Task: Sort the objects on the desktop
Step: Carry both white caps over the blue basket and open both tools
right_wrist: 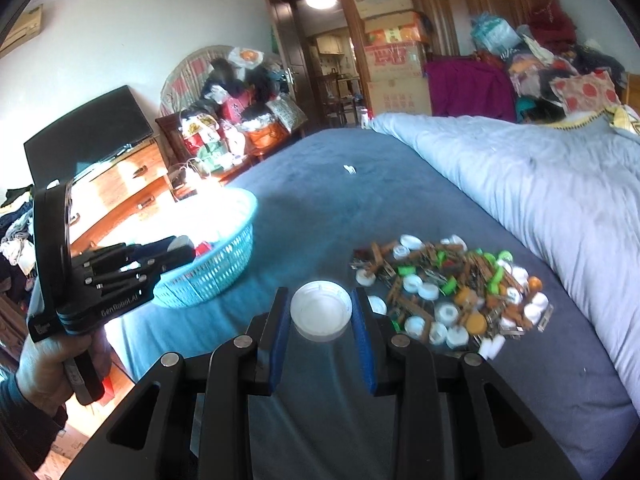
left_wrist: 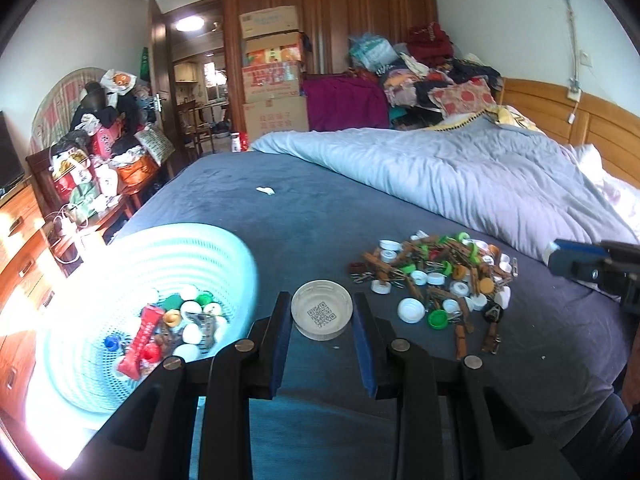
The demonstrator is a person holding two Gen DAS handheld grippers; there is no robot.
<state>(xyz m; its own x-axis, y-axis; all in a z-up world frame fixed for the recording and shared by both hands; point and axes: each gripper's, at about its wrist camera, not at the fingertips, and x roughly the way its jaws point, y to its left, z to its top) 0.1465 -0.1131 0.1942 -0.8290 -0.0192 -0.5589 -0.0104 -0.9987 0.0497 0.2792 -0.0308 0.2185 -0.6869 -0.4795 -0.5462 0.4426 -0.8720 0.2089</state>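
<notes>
Each of your grippers holds a wide, shallow plastic lid. Your left gripper (left_wrist: 321, 316) is clamped on a beige round lid with a QR code printed inside (left_wrist: 322, 314), its blue-padded fingers (left_wrist: 280, 344) pressing both sides of the rim. Your right gripper (right_wrist: 320, 314) is clamped the same way on a white round plastic lid (right_wrist: 321, 312).

Take the heap of mixed bottle caps and brown wooden clothespins (left_wrist: 440, 274) on the dark blue bedsheet (left_wrist: 320, 208) as the landmark. The QR lid sits just left of the heap, between it and the pale turquoise perforated plastic basket (left_wrist: 224, 248). The basket already contains caps and a red sachet (left_wrist: 141, 340). In the right wrist view, the white lid hangs just left of the heap. Behind the heap lies a light blue quilt (left_wrist: 440, 168).
</notes>
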